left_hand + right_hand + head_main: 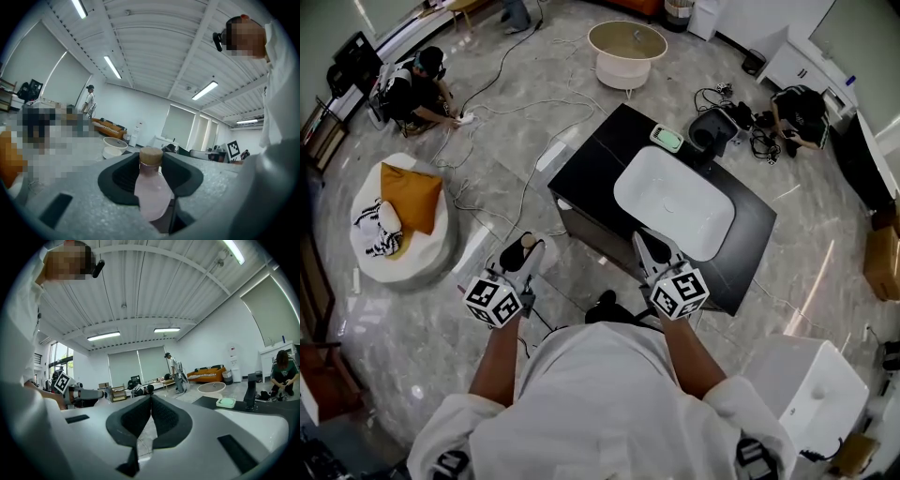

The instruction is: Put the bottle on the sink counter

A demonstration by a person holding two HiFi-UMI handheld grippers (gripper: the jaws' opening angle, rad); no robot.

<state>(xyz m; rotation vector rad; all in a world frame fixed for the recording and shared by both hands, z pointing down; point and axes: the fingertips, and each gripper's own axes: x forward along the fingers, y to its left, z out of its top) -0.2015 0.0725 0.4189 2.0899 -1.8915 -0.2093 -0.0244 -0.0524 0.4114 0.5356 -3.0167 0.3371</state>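
Observation:
A pale pink bottle (151,187) with a tan cap stands upright between the jaws of my left gripper (149,180), which is shut on it. In the head view that bottle (519,249) shows as a dark cap and light body in the left gripper (525,255), held over the floor left of the black sink counter (600,159). My right gripper (654,251) hovers at the counter's near edge, by the white basin (673,200). Its jaws meet at the tips (150,399) with nothing between them.
A green soap dish (667,138) and a black faucet (710,131) sit at the counter's far side. A round white table (626,52) stands beyond. A white beanbag with an orange cushion (405,214) lies left, cables run across the floor, and people crouch at the room's edges.

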